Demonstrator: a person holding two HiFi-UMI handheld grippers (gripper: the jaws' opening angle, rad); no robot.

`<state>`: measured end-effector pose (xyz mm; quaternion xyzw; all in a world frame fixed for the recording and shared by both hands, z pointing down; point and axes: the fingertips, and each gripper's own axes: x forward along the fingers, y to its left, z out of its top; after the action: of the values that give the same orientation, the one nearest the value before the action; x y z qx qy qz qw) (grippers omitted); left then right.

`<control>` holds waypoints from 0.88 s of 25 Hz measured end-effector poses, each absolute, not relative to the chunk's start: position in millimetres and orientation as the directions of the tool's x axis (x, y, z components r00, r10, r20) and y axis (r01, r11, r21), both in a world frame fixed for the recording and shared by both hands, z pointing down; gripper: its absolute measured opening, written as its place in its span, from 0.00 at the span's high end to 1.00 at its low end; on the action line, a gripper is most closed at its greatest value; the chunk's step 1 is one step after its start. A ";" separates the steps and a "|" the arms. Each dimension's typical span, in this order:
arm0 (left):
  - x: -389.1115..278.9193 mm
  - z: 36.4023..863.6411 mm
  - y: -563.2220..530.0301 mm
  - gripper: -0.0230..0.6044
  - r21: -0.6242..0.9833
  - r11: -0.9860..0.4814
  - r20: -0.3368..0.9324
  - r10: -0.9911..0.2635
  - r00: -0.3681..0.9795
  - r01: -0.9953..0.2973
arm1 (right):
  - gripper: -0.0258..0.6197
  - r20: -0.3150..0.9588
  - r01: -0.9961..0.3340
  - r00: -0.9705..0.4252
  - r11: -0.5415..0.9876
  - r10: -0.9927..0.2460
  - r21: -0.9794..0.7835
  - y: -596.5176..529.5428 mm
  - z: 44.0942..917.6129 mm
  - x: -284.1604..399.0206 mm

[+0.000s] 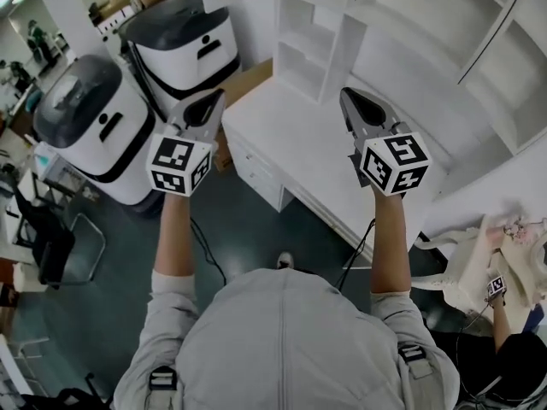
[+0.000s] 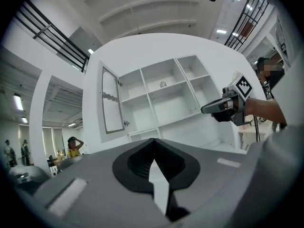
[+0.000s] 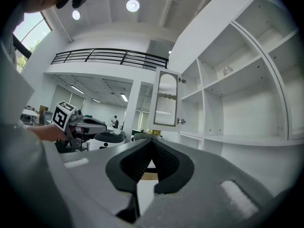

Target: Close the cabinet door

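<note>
**Head view.** A person seen from above is stretching both arms forward. They are holding the left tongs [image 1: 211,101] and the right tongs [image 1: 350,99] level above a bare white tabletop with drawers [image 1: 291,148]. A tall white open-shelf cabinet [image 1: 427,32] is rising along the tabletop's far edge. Two rounded white-and-dark-grey machines [image 1: 94,126] are standing on the floor beyond the tabletop's left end. Another person is showing at the lower right, beside a cream cloth bag [image 1: 479,263].

**Left gripper view.** The left tongs [image 2: 153,141] are sitting closed, tip against tip, gripping nothing. Well beyond them, the white-framed cabinet door with a ribbed glass panel [image 2: 110,99] is hanging open, swung outward at the left end of the cabinet's upper shelves. A small pale object [image 2: 163,84], too small to identify, is resting on an upper shelf. The right tongs [image 2: 206,109] are reaching in from the right, pointing towards the shelves.

**Right gripper view.** The right tongs [image 3: 152,141] are also sitting closed and gripping nothing. The open door [image 3: 166,99] is standing out from the cabinet at the shelves' left end, well apart from the tongs. The left tongs [image 3: 102,124] are showing at the left, level with them.
</note>
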<state>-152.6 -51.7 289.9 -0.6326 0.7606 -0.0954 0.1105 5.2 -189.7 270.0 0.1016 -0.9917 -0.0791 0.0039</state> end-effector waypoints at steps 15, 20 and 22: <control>-197.9 307.8 -141.7 0.93 -0.228 0.268 -0.001 -0.962 -0.275 -0.936 | 0.96 0.042 -0.120 -0.991 0.990 -0.124 0.074 -299.7 290.2 -45.9; -214.3 311.8 -144.1 0.93 -0.222 0.272 0.012 -0.959 -0.282 -0.936 | 0.96 0.043 -0.117 -0.992 0.992 -0.120 0.054 -303.4 292.2 -60.7; -222.5 314.0 -146.8 0.93 -0.216 0.270 0.011 -0.960 -0.279 -0.938 | 0.96 0.044 -0.122 -0.991 0.991 -0.125 0.054 -305.3 292.7 -66.7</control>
<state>-222.5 -146.8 314.0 -0.5973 0.7946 -0.0900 0.0608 -66.7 -305.3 292.7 0.0619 -0.9975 -0.0258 0.0235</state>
